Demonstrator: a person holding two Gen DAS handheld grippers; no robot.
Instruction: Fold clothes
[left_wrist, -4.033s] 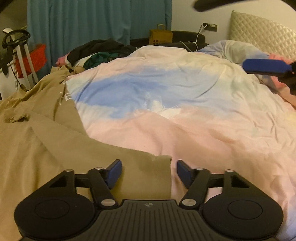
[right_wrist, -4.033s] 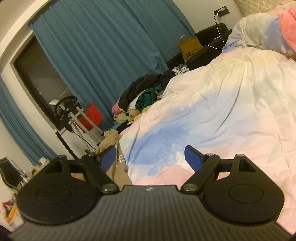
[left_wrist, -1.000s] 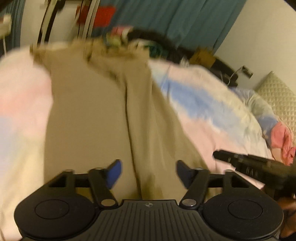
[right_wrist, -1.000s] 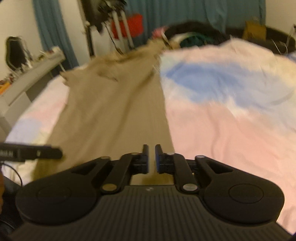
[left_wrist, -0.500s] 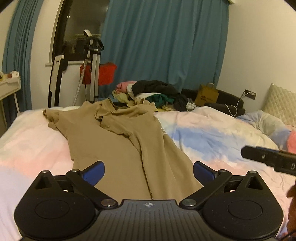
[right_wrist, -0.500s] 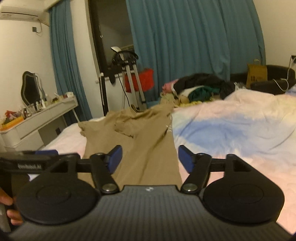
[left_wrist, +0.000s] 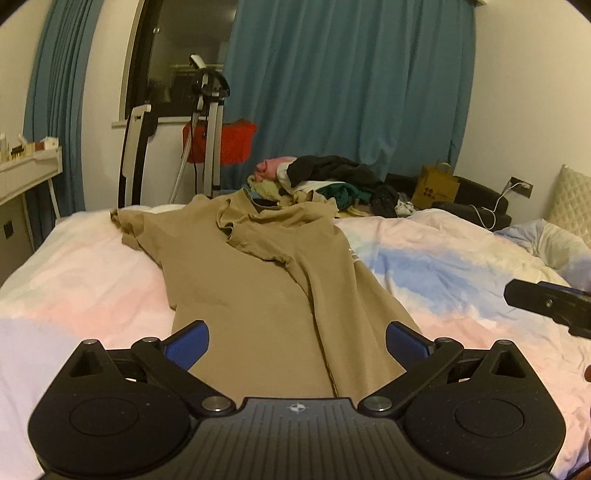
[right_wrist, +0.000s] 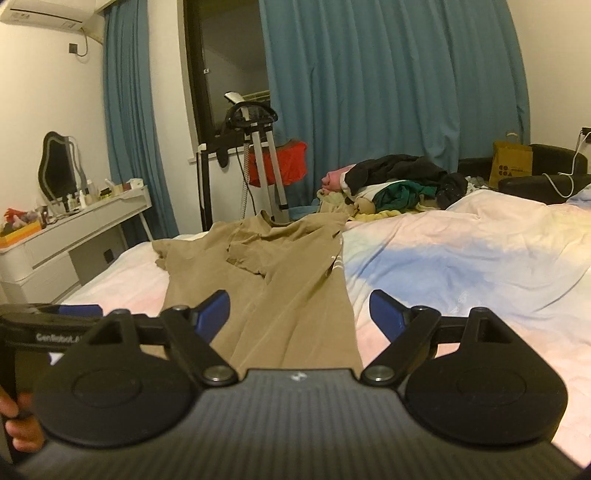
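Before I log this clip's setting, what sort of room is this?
A bedroom, most likely: a bed under a pastel duvet with a tan shirt spread on it, a clothes pile, and a mirrored dressing table.

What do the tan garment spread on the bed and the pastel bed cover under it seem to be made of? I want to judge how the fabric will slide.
The tan garment looks like thin matte knit, perhaps cotton jersey: it drapes limply in soft folds, without sheen. The pastel bed cover looks like soft matte woven cloth, finely wrinkled; the fibre is unclear.
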